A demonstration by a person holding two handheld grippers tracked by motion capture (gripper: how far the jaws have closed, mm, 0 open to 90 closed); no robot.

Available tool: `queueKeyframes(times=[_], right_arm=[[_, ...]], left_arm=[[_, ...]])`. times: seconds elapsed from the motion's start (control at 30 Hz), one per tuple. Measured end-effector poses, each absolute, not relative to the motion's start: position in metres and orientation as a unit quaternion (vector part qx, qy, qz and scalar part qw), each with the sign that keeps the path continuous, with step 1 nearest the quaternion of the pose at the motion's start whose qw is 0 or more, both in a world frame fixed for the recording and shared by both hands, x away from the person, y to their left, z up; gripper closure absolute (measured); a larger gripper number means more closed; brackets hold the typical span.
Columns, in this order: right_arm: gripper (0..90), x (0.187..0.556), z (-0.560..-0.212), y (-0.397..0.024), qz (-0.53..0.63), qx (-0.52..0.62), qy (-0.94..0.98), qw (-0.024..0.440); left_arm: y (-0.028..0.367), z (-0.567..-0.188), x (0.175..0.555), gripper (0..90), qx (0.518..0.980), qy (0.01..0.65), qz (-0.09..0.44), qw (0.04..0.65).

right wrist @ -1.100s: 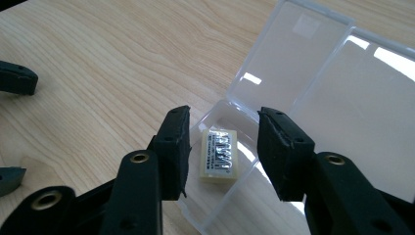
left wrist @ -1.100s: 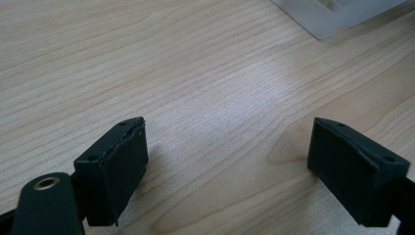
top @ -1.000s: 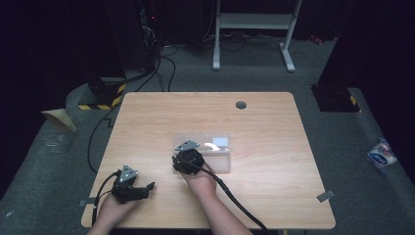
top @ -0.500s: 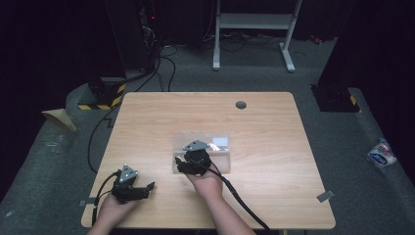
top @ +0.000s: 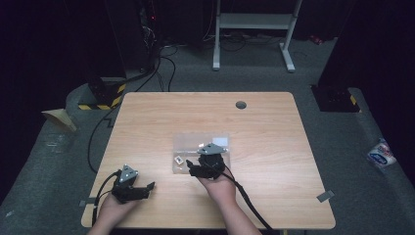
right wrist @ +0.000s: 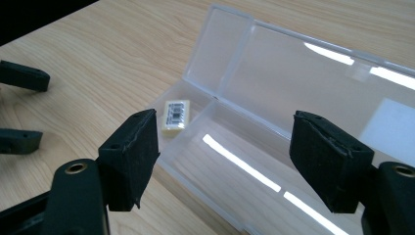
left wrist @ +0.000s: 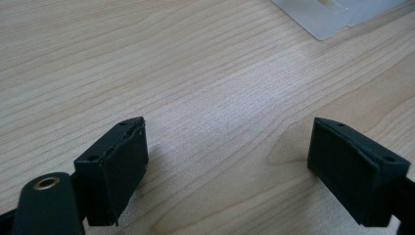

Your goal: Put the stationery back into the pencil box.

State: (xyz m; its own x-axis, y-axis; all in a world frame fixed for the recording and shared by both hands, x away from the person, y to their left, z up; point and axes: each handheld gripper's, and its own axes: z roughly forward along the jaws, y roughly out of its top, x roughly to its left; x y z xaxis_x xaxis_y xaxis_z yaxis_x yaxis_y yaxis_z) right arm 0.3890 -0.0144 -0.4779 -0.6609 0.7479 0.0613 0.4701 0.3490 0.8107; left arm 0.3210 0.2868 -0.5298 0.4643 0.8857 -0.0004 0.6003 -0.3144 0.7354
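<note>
Since a second ago, the right gripper has drawn back along the case toward the person's right, and its jaws have just been opening; they now stand spread with nothing pinched, the case's open tray below and between them in the right gripper view. The left gripper has kept its place near the table's front left corner, jaws spread wide over bare wood, holding nothing.

The case is clear plastic, long and rectangular, hinged open so that its lid lies flat beside the tray; both halves have thin, glossy walls that catch bright streaks of light. It lies flat near the middle of the table, just ahead of the right hand. Inside one end of the tray rests an eraser, a small pale yellow block with rounded edges and a printed barcode label on top; from above the eraser shows as a small white speck.

Each jaw ends in a matte black, blocky pad with slightly rough edges. The table is light wood-grain laminate with a round dark hole near its far edge.
</note>
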Motion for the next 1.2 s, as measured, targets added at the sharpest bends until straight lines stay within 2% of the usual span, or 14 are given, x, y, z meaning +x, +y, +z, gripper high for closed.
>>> queueKeyframes(times=[0.27, 0.8, 1.2], right_arm=[[25.2, 0.383, -0.478, -0.036, 0.426, 0.382, 0.801, 0.174], [25.2, 0.368, -0.478, -0.105, 0.421, 0.416, 0.777, 0.214], [25.3, 0.355, -0.508, -0.177, 0.364, 0.468, 0.767, 0.247]], left_arm=[[0.287, -0.530, 0.321, 15.2, 0.783, 0.474, 0.208, 0.344], [0.287, -0.530, 0.321, 15.5, 0.783, 0.474, 0.209, 0.343], [0.287, -0.530, 0.320, 16.1, 0.782, 0.476, 0.210, 0.344]])
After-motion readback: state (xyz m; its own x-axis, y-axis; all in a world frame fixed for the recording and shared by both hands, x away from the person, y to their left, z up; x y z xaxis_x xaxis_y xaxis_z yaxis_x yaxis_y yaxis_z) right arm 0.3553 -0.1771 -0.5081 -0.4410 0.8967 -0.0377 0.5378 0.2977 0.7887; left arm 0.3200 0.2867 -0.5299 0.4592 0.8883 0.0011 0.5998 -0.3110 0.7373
